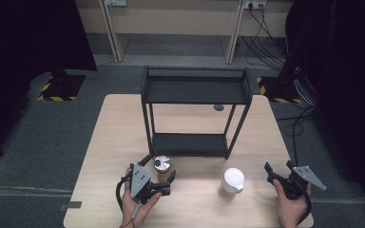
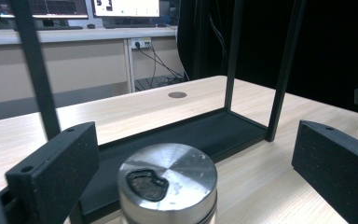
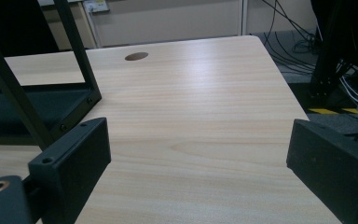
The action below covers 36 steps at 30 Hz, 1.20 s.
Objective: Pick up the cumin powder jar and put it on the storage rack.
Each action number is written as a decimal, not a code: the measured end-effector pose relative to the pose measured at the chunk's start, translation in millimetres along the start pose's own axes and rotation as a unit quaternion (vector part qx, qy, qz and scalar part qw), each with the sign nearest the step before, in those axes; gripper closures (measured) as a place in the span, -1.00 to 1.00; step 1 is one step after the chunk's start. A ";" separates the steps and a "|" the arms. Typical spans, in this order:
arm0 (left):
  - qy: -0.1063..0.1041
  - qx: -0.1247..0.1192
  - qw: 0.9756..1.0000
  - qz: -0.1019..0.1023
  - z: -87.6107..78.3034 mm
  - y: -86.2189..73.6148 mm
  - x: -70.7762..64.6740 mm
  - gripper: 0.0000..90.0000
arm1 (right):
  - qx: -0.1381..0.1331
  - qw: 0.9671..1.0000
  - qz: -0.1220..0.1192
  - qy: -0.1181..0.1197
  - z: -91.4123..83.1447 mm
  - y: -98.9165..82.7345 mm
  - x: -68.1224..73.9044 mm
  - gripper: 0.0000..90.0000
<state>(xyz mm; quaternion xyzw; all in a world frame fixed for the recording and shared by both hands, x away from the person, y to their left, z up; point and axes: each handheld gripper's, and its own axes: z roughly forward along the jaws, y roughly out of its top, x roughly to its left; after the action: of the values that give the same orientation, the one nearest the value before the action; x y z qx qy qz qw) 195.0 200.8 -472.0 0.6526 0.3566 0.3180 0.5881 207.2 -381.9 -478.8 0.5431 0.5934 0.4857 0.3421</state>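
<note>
Fig. legend, one moment at the table (image 1: 190,209). High view: the left tool (image 1: 169,183) sat in the person's left hand (image 1: 135,206) near the table's front edge, w/ its jaws pointing toward the steel-lidded jar (image 1: 162,164). The jar stood upright on the table, just in front of the bottom shelf of the black two-tier rack (image 1: 195,90), at the rack's front left corner. Left tool view: jaws stood wide apart, one each side of the jar's lid (image 2: 168,175), w/ clear gaps both sides; neither jaw touched the jar. The lid was brushed metal w/ a dark recessed patch on top. Behind the jar lay the rack's bottom shelf (image 2: 191,135) and its thin black posts.

The right tool (image 1: 279,172) was held in the right hand (image 1: 290,206) at the table's front right, well apart from the jar. Right tool view: jaws apart, nothing between them but bare table wood (image 3: 200,154); the rack's front right foot (image 3: 81,105) was seen at the left of that view.

A white cup (image 1: 233,180) w/ a lid stood on the table between the two tools, nearer the right one, untouched. A round cable hole (image 1: 218,107) lay in the table behind the rack.
</note>
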 end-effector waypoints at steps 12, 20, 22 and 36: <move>0.019 0.041 0.999 -0.003 16.3 -8.3 -5.2 -0.97 | 0.003 1.000 -0.001 0.003 0.6 1.0 -0.8 -0.86; 0.024 0.070 0.997 -0.016 21.8 -12.5 -1.3 -0.89 | 0.005 1.000 -0.002 0.004 1.3 1.8 -0.6 -0.86; 0.030 0.076 0.997 -0.017 23.3 -13.4 -3.2 -0.88 | 0.005 1.000 -0.003 0.004 1.3 1.8 -0.3 -0.86; 0.035 0.095 0.995 -0.024 26.3 -11.9 -4.2 -0.51 | 0.006 1.000 -0.003 0.005 1.6 2.4 -0.9 -0.86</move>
<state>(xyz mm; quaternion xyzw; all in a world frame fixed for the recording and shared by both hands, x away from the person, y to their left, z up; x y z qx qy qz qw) 213.6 183.7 -486.7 0.6853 0.4207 0.2915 0.5182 209.6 -382.5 -477.2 0.5410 0.5998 0.4838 0.3368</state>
